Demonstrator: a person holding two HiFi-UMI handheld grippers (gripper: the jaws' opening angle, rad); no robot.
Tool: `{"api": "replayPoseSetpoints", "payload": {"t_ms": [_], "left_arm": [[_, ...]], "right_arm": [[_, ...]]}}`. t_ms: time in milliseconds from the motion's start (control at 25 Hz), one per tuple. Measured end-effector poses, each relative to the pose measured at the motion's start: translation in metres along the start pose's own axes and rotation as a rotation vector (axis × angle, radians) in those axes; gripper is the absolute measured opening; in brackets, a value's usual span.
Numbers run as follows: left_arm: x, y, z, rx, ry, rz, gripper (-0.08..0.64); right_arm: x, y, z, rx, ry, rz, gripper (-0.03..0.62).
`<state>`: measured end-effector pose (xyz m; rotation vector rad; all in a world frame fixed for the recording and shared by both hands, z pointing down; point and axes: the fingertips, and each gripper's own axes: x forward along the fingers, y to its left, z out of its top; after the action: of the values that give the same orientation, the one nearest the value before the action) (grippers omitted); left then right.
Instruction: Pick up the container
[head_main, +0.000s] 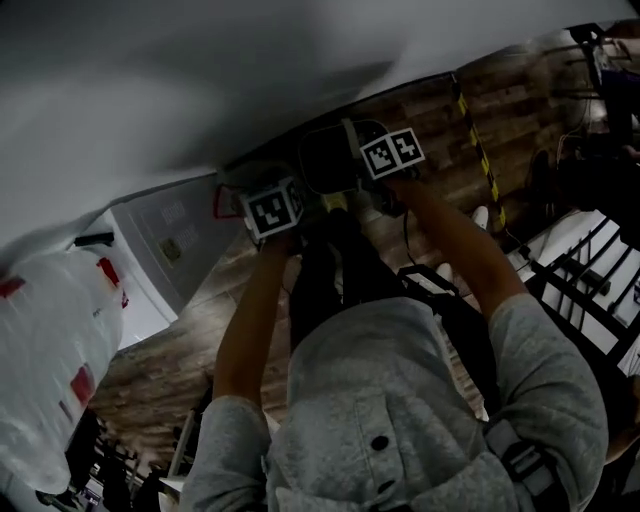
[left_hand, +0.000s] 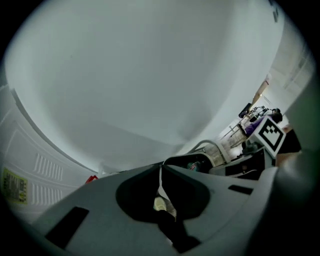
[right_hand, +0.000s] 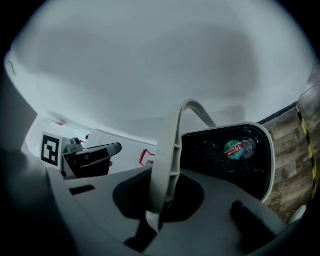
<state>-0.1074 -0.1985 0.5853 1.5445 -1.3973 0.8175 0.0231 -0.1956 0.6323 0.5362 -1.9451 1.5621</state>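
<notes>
Basically, right tool (right_hand: 161, 186) was clamped on the container's (right_hand: 227, 157) white handle (right_hand: 172, 142); left tool (left_hand: 161, 172) was shut on its thin white rim (left_hand: 160, 185), both above the wood floor (head_main: 480, 175).

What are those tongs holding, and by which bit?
The right tongs grip the dark container by its white arched handle. The left tongs pinch a thin white edge, which I cannot identify.
</notes>
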Motion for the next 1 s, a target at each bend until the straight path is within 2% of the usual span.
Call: {"api": "replayPoseSetpoints", "payload": {"t_ms": [360, 760, 1000], "left_arm": [[-0.086, -0.010, -0.002, 0.152, -0.058, -0.013, 0.020], [-0.163, -0.008, 0.003, 0.116, -0.167, -0.087, 0.020], [-0.185, -0.007, 0.011, 0.106, -0.203, -0.085, 0.020]], "right_arm": [[-0.088, 0.074, 0.003, 0.025, -0.079, 0.057, 0.023], [-0.184, 0.150, 0.005, 0.080, -0.252, 0.145, 0.025], [-0.222, 0.162, -0.002, 0.086, -0.328, 0.125, 0.025]]}}
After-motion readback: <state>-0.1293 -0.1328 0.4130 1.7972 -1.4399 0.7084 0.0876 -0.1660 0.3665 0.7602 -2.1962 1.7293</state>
